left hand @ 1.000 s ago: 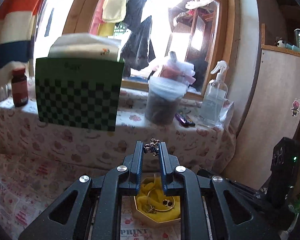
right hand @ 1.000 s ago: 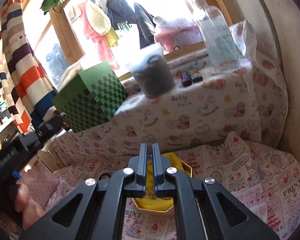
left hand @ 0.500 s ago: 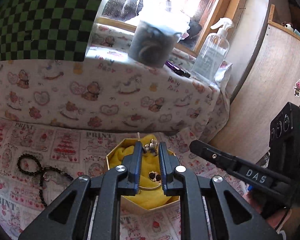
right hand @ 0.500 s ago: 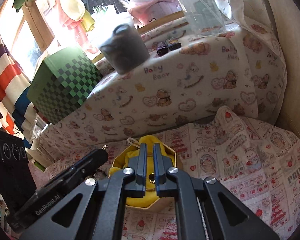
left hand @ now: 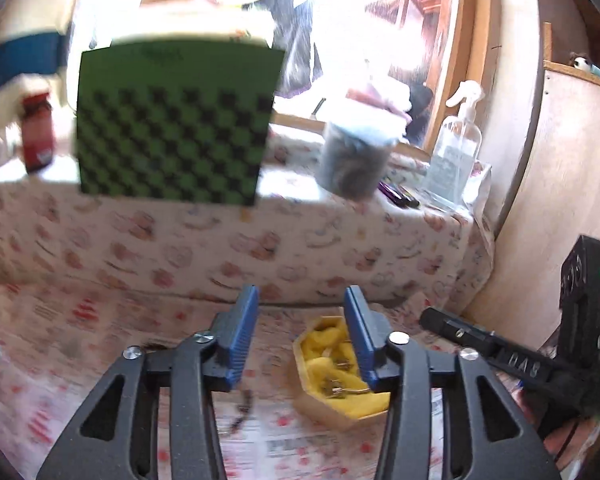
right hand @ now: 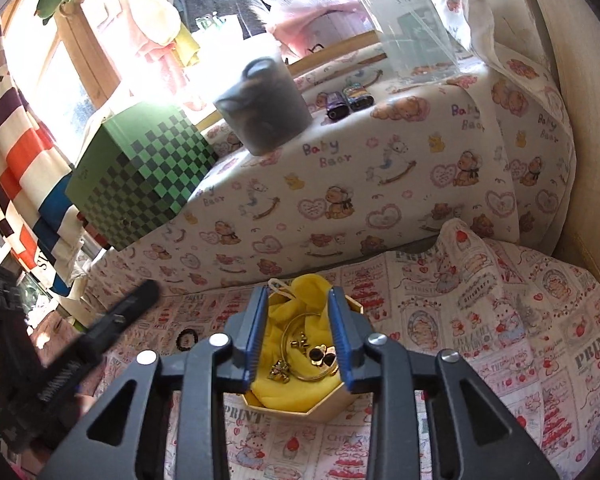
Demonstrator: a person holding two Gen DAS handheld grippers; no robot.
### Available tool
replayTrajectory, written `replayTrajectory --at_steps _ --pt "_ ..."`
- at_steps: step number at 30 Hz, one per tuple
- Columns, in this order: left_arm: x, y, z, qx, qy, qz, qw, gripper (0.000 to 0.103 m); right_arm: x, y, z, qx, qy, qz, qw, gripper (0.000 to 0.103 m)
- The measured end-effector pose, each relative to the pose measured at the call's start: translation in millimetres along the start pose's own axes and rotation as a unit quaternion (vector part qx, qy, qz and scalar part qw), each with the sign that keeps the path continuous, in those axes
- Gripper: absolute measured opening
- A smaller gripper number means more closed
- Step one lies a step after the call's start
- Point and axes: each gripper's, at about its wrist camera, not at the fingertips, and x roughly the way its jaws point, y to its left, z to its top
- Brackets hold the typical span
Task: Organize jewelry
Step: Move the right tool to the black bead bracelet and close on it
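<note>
A hexagonal wooden box (right hand: 300,404) lined with yellow cloth (right hand: 288,316) sits on the printed cloth. It holds a gold bangle (right hand: 300,332) and small gold pieces (right hand: 280,370). My right gripper (right hand: 298,300) is open and empty, its jaws straddling the box from above. My left gripper (left hand: 300,300) is open and empty, to the left of the box (left hand: 332,412) in its blurred view. A black bead bracelet (right hand: 188,338) lies left of the box.
A raised ledge under bear-print cloth (right hand: 380,184) carries a green checkered box (right hand: 140,176), a grey tub (right hand: 264,112), two lighters (right hand: 348,100) and a spray bottle (left hand: 454,148). A wooden panel (left hand: 560,200) stands at right.
My left gripper has opened, released the small gold piece over the box, and swung left and up. My right gripper has opened over the box.
</note>
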Motion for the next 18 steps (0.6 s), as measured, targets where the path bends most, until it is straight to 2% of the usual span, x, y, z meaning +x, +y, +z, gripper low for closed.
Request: replayTrajectory --at_steps 3,9,11,14,15,18 --pt "-20.0 11.3 -3.3 0.022 -0.016 0.038 0.9989 0.049 -3.3 4.4 -1.0 -0.006 -0.009 -0.001 1.000 0.038" --pt "-53.8 36.1 0.3 0.021 -0.043 0.057 0.9972 0.066 -7.9 15.2 -3.5 -0.031 -0.026 -0.011 0.999 0.043" --pt "-60.1 42.3 1.5 0.023 -0.050 0.064 0.9964 0.068 -8.8 16.7 -4.0 -0.035 -0.029 -0.013 0.999 0.045" --pt "-65.4 52.4 -2.9 0.024 -0.072 0.098 0.9923 0.080 -11.1 17.4 -4.1 -0.036 -0.036 -0.014 0.999 0.052" --pt "-65.5 56.3 -4.7 0.025 -0.078 0.106 0.9910 0.080 -11.6 17.5 -4.1 -0.036 -0.038 -0.014 0.999 0.053" --pt "-60.5 68.3 -7.7 0.023 -0.075 0.106 0.9913 0.084 -11.8 18.5 -4.6 -0.039 -0.038 -0.014 0.998 0.055"
